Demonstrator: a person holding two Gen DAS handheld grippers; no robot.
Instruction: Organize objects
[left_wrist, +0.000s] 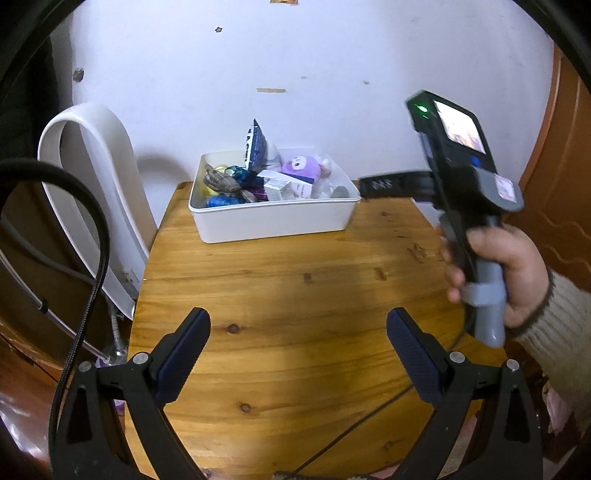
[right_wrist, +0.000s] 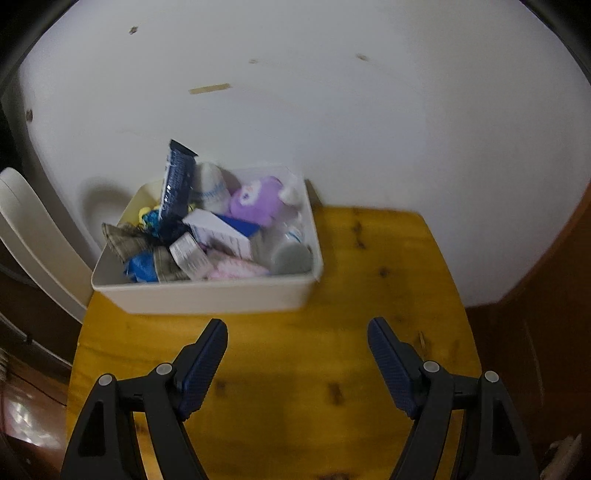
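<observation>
The left gripper (left_wrist: 298, 328) hangs with jaws spread wide and nothing between them, above the bare wooden table (left_wrist: 295, 295). The right gripper (right_wrist: 297, 338) is likewise spread and empty. At the table's far edge by the wall, a white bin (left_wrist: 273, 219) holds jumbled items, including a purple plush toy (left_wrist: 301, 168) and a dark blue packet (right_wrist: 177, 177) standing upright.

The right claw (right_wrist: 297, 332) hangs over the bare near part of a yellow-brown wooden table (right_wrist: 388, 295), its two dark blue ribbed pads spread wide with nothing between them. Farther off, at the table's far left, a white rectangular plastic bin (right_wrist: 207, 293) stands against a white wall (right_wrist: 332, 110). It is heaped with a purple plush toy (right_wrist: 255, 201), an upright dark blue packet (right_wrist: 177, 177), small white cartons (right_wrist: 218, 230) and a grey-capped bottle (right_wrist: 291, 256).
</observation>
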